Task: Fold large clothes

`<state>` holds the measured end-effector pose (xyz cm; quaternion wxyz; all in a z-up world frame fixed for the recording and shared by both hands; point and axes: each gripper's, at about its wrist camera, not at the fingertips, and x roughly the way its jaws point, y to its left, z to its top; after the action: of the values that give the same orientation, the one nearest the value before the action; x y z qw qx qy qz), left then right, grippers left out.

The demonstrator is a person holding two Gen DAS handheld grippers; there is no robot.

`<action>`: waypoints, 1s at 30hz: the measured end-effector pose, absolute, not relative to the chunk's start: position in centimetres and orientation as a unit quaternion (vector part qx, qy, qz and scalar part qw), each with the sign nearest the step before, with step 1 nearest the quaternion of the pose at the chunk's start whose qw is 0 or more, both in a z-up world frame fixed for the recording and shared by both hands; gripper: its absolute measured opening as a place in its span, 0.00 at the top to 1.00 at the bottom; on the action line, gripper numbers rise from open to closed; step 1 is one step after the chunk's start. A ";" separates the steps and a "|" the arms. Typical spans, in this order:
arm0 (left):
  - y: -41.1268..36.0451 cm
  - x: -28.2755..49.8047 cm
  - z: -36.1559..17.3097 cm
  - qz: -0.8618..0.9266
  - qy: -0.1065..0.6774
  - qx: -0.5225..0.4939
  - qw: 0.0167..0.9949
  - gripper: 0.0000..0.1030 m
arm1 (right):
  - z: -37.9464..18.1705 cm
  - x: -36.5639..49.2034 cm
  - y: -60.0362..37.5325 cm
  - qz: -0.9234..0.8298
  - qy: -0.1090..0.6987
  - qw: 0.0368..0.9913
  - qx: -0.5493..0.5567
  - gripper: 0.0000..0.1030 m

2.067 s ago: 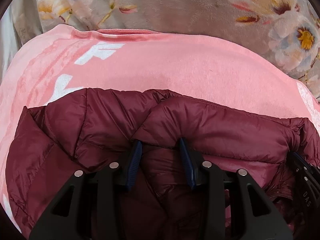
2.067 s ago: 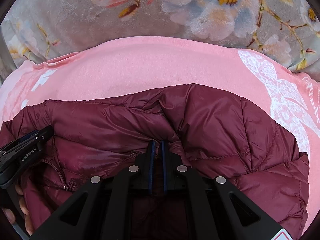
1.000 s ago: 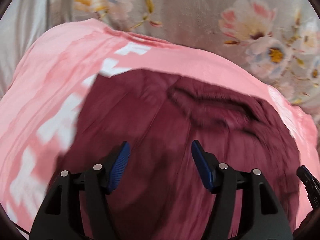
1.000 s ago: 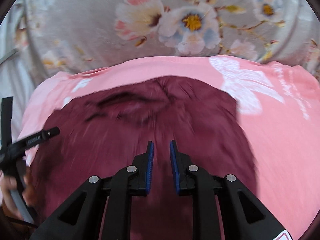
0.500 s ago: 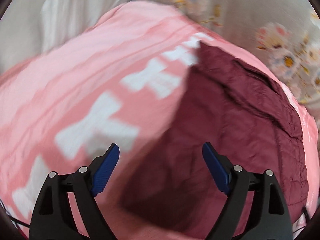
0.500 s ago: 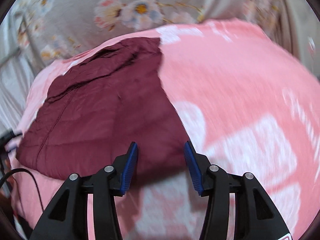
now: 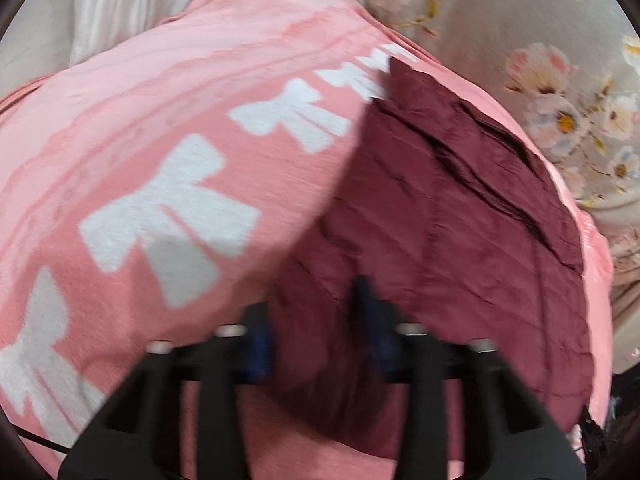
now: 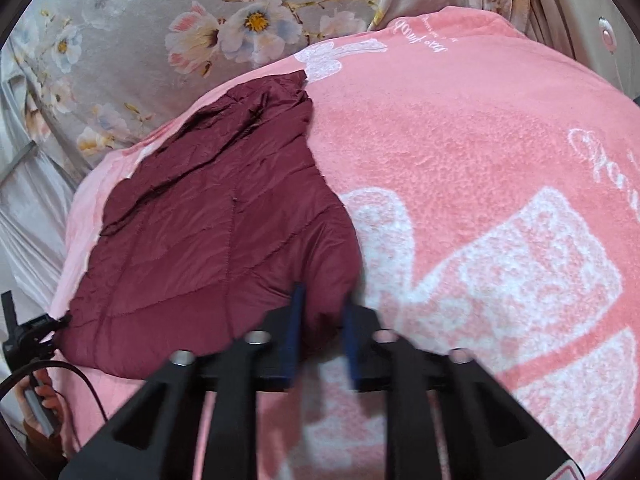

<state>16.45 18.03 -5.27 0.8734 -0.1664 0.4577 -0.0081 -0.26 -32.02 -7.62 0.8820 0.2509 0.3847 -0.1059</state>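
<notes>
A dark red quilted jacket (image 7: 460, 216) lies folded flat on a pink blanket (image 7: 160, 120). In the left wrist view my left gripper (image 7: 316, 332) straddles the jacket's near left corner, its blue pads (image 7: 260, 344) partly closed with fabric between them; the frame is blurred. In the right wrist view the jacket (image 8: 208, 240) lies to the left, and my right gripper (image 8: 320, 332) straddles its near right corner, the pads (image 8: 294, 332) a small gap apart around the fabric edge.
The pink blanket (image 8: 480, 160) has white bow prints and covers a bed with a grey floral sheet (image 8: 160, 20) at the far side. A white pillow (image 7: 128, 4) lies at the far left. The other hand, with a cable, shows at lower left (image 8: 36, 392).
Both grippers let go of the folded-over jacket edge, pulled back and outward, opened wide, then came in on the jacket's near corners with jaws narrowing.
</notes>
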 end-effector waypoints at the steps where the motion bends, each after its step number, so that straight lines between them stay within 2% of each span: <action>1: 17.7 16.1 -4.5 -0.013 0.452 -0.161 0.877 0.89 | -7.0 -0.5 -31.9 -0.105 0.377 0.885 0.252 0.96; 4: 17.6 14.3 -1.7 -0.044 0.424 -0.165 0.890 0.94 | -4.1 -2.1 -31.1 -0.091 0.342 0.907 0.229 0.97; 8: 18.1 10.3 3.5 -0.097 0.380 -0.164 0.905 0.95 | 1.3 -5.9 -28.9 -0.064 0.294 0.945 0.131 0.98; 12: 20.2 3.2 9.2 -0.141 0.327 -0.155 0.922 0.96 | 6.8 -14.2 -26.8 -0.016 0.226 0.974 -0.004 0.98; 15: 21.9 -1.3 11.6 -0.149 0.301 -0.162 0.928 0.96 | 9.1 -19.6 -26.0 -0.001 0.203 0.978 -0.038 0.98; 18: 22.7 -3.2 12.7 -0.145 0.293 -0.178 0.928 0.95 | 10.1 -21.6 -26.3 -0.018 0.197 0.980 -0.015 0.98; 23: 20.3 -0.7 13.4 -0.122 0.282 -0.168 0.937 0.95 | 10.0 -18.9 -27.6 -0.041 0.171 0.984 0.041 0.98; 30: 16.3 7.3 13.6 -0.048 0.264 -0.141 0.953 0.95 | 9.1 -7.9 -31.3 -0.102 0.162 0.974 0.123 0.98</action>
<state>7.26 16.33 13.56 0.9531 -0.1406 0.2636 -0.0482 -7.93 -31.28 9.09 0.9738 0.1229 0.1619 -0.1018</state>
